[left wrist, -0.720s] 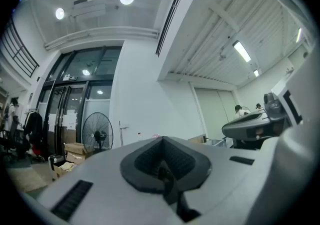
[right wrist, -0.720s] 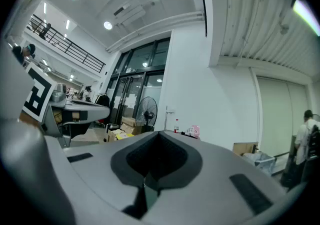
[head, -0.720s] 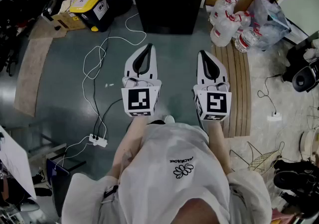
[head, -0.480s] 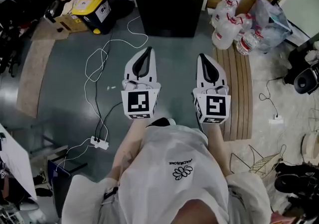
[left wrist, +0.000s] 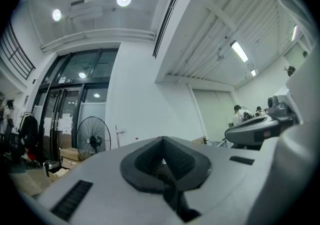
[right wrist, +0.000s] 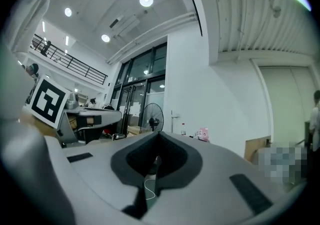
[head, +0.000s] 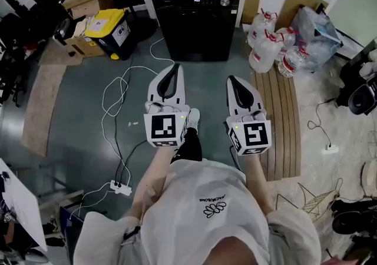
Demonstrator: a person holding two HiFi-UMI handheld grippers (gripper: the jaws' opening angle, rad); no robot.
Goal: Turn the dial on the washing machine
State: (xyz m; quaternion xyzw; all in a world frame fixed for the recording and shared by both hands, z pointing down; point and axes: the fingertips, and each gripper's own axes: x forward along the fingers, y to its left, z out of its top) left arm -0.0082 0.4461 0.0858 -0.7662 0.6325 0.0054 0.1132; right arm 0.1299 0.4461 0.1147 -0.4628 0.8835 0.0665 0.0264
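Your main risk from here is arriving at the dial point(head: 224, 2) with nothing ready to take it. Both the left tongs point(head: 174, 68) and the right tongs point(head: 231, 80) are pressed fully together and empty. Unless you spread one pair before you get there, the tips will only bump the knob or skid off it onto the panel. Watch your feet as well: a white cable point(head: 118, 90) loops over the floor on your left, between you and the washing machine point(head: 196, 28), and catching it could jolt your aim. The dial sits at the right end of the machine's upper front panel, well ahead of both tongs and apart from them. It lies more nearly in line with the right pair.
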